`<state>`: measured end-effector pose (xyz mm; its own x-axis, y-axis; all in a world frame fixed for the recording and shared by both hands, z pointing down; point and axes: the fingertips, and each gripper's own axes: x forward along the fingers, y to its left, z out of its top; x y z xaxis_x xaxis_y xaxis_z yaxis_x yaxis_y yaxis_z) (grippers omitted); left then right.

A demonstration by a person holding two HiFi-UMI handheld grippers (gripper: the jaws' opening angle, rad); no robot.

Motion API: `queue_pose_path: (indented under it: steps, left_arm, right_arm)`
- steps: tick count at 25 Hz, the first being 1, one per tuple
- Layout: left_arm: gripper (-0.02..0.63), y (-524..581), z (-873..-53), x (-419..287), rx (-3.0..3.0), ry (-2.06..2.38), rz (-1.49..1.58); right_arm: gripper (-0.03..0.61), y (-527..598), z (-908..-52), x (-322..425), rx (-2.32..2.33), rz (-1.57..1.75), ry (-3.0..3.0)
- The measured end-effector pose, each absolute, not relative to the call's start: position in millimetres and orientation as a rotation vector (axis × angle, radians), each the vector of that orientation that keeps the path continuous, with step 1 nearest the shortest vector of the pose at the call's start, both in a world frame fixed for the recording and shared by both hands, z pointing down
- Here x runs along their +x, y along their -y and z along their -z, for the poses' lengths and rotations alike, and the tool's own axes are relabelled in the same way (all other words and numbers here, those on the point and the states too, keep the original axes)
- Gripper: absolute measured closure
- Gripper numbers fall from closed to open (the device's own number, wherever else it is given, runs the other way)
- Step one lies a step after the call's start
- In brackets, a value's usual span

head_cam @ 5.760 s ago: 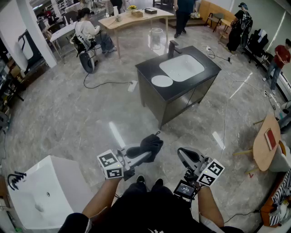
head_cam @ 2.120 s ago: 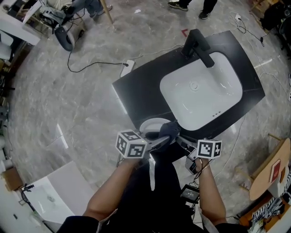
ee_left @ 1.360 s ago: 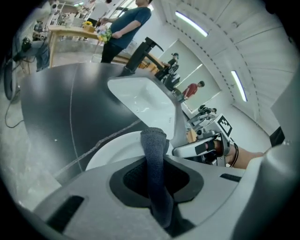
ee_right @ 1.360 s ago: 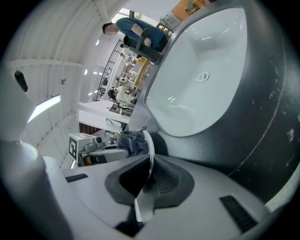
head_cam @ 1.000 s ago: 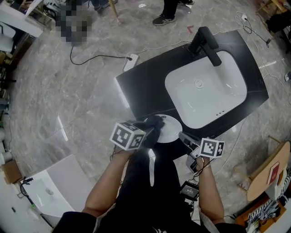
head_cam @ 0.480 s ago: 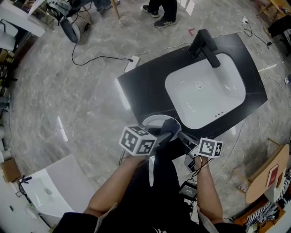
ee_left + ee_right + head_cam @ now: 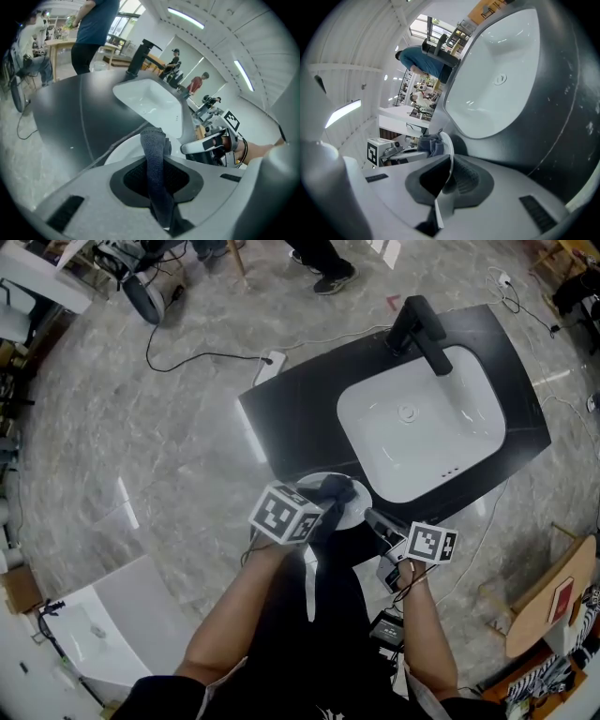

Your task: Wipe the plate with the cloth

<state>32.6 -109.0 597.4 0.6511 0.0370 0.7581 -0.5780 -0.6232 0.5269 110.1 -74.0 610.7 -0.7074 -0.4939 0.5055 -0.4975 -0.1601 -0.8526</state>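
Observation:
A white plate (image 7: 352, 509) lies at the near edge of the black counter (image 7: 291, 423). In the head view my left gripper (image 7: 328, 499) is shut on a dark grey cloth (image 7: 335, 488) and presses it onto the plate. The left gripper view shows the cloth (image 7: 154, 150) between the jaws above the plate (image 7: 123, 151). My right gripper (image 7: 369, 518) is shut on the plate's near right rim. The right gripper view has the rim (image 7: 449, 147) edge-on between the jaws, with the cloth (image 7: 431, 143) beyond it.
A white sink basin (image 7: 422, 423) with a black faucet (image 7: 420, 326) is set into the counter to the right of the plate. Cables (image 7: 202, 357) lie on the grey marble floor. A person's legs (image 7: 323, 257) stand beyond the counter. A white basin (image 7: 89, 634) is at the lower left.
The person has walked up to the counter. Over the last second the cloth has swept right and back left across the plate. The right gripper has stayed on the rim.

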Motion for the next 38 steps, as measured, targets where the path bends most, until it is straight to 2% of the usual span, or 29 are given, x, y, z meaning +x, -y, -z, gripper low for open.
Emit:
queue_pose_path:
  steps: [10, 13, 17, 21, 27, 38]
  left_arm:
    - [0.56, 133.4, -575.1, -53.0, 2.036, 0.631, -0.925]
    - [0.56, 126.0, -554.6, -23.0, 2.055, 0.55, -0.761]
    - [0.56, 100.6, -546.5, 55.0, 2.057, 0.346, -0.611]
    - [0.56, 82.5, -574.1, 94.4, 2.088, 0.246, -0.779]
    - [0.56, 100.7, -597.8, 41.9, 2.11, 0.358, -1.052]
    - [0.56, 133.6, -580.0, -52.8, 2.104, 0.641, -0.998]
  right_arm:
    - [0.56, 75.3, -608.2, 110.1, 1.215, -2.077, 2.037]
    - [0.56, 75.8, -607.5, 110.8, 1.225, -2.073, 2.04]
    - [0.561, 75.9, -608.5, 112.3, 1.243, -2.074, 2.041]
    - [0.56, 75.2, -609.5, 112.5, 1.241, -2.068, 2.045]
    - [0.56, 74.0, -609.0, 113.7, 1.244, -2.065, 2.049]
    - [0.56, 74.1, -608.8, 112.2, 1.252, -2.044, 2.052]
